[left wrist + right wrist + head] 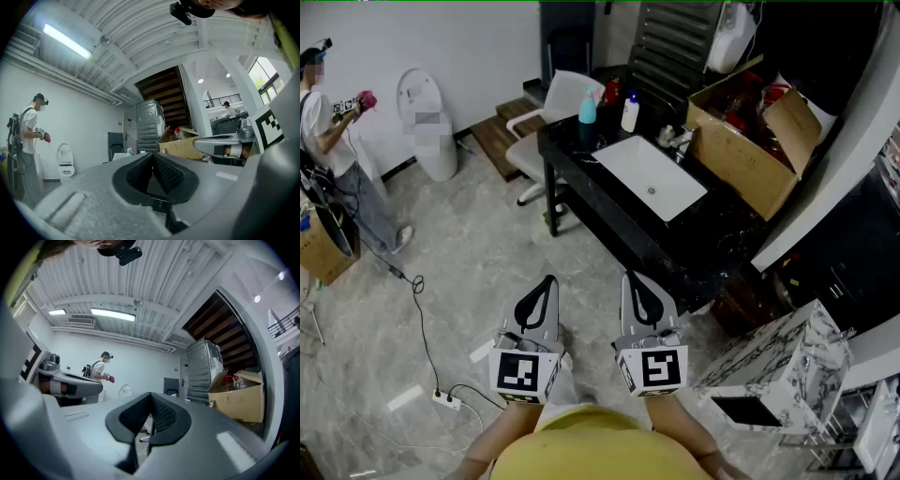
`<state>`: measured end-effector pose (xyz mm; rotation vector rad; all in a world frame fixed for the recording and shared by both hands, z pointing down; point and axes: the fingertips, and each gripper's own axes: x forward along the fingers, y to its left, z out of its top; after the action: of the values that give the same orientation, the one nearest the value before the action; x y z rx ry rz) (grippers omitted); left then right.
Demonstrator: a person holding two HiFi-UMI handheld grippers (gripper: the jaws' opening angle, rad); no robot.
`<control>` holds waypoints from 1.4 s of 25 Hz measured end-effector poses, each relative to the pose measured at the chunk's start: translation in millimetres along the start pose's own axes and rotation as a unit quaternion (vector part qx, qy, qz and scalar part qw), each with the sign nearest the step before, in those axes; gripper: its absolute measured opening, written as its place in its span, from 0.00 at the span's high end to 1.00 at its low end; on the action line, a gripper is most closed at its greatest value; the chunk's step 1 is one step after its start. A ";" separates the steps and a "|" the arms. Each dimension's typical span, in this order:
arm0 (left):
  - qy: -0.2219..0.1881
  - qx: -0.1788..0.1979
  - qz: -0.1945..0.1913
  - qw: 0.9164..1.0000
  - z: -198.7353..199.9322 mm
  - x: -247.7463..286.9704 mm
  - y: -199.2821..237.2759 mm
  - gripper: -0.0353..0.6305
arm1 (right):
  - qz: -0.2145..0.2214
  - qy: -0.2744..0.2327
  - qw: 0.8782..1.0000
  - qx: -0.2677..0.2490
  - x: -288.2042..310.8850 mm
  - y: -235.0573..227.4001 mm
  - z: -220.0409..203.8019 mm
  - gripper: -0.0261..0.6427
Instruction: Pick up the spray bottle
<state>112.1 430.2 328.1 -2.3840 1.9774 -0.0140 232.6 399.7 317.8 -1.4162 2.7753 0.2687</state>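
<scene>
The teal spray bottle (587, 107) stands upright at the far left end of the black counter (619, 220); it also shows small and far off in the left gripper view (129, 151). A white bottle (630, 112) with a red top stands just to its right. Both grippers are held level over the floor, well short of the counter. My left gripper (548, 281) (151, 157) has its jaws together with nothing between them. My right gripper (630, 277) (150, 397) is likewise shut and empty.
A white sink (649, 176) is set in the counter, with an open cardboard box (750, 141) to its right. A white chair (548, 117) stands behind the counter's left end. A person (328, 141), a toilet (427, 122), a floor cable with power strip (445, 401) and a marble cabinet (787, 366) surround me.
</scene>
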 end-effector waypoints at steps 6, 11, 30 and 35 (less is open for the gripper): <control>-0.002 -0.002 -0.004 1.000 -13.1 56.1 35.7 0.94 | -0.004 0.007 1.000 0.018 62.5 -13.4 -24.1 0.96; 0.001 0.002 -0.009 1.000 -20.6 118.4 81.2 0.94 | -0.005 0.007 1.000 0.025 139.1 -25.5 -34.9 0.96; 0.007 -0.008 -0.061 0.998 -40.2 289.2 218.8 0.94 | -0.053 0.027 0.998 0.030 350.2 -47.1 -66.9 0.96; 0.006 -0.012 -0.065 0.998 -43.5 315.7 234.0 0.94 | -0.049 0.018 0.998 0.026 385.3 -52.8 -67.3 0.96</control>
<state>-60.8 75.7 355.6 -2.5296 1.8347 -0.0088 52.2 49.5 341.4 -1.5542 2.7084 0.1694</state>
